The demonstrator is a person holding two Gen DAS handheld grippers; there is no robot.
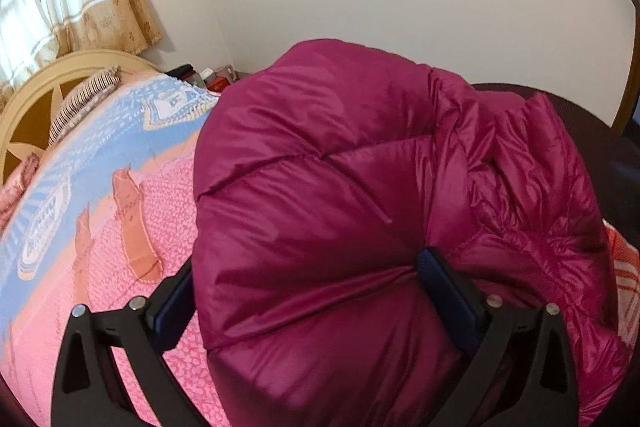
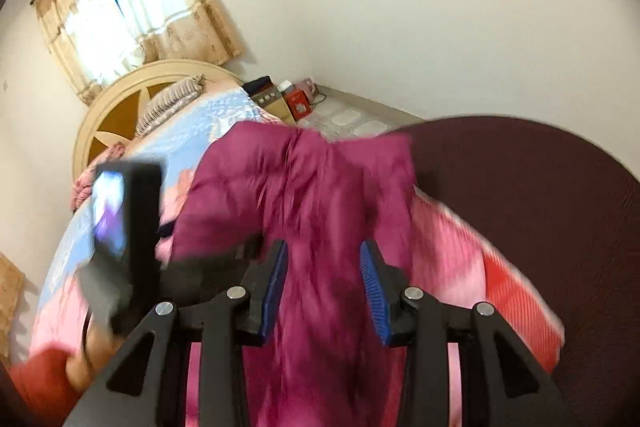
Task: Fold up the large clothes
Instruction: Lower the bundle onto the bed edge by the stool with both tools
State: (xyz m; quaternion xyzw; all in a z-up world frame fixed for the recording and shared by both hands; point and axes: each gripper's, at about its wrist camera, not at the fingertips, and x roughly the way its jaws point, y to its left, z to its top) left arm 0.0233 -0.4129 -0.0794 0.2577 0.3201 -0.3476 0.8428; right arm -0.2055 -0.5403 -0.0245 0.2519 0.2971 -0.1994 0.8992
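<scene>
A magenta puffer jacket (image 1: 344,195) lies bunched on a bed with a pink and blue quilt (image 1: 120,195). My left gripper (image 1: 304,275) is wide open, and a thick fold of the jacket bulges between its fingers; the left finger is mostly hidden behind the fabric. In the right wrist view the jacket (image 2: 316,195) is blurred by motion and runs between the fingers of my right gripper (image 2: 324,267), whose blue pads stand apart with fabric between them. The left gripper's body (image 2: 128,227) shows at the left of that view.
A cream headboard (image 1: 44,95) and a striped pillow (image 1: 88,95) are at the bed's far end under a curtained window (image 2: 132,11). Boxes and small items (image 2: 288,99) stand on the floor beside the bed. A dark maroon surface (image 2: 520,195) is at the right.
</scene>
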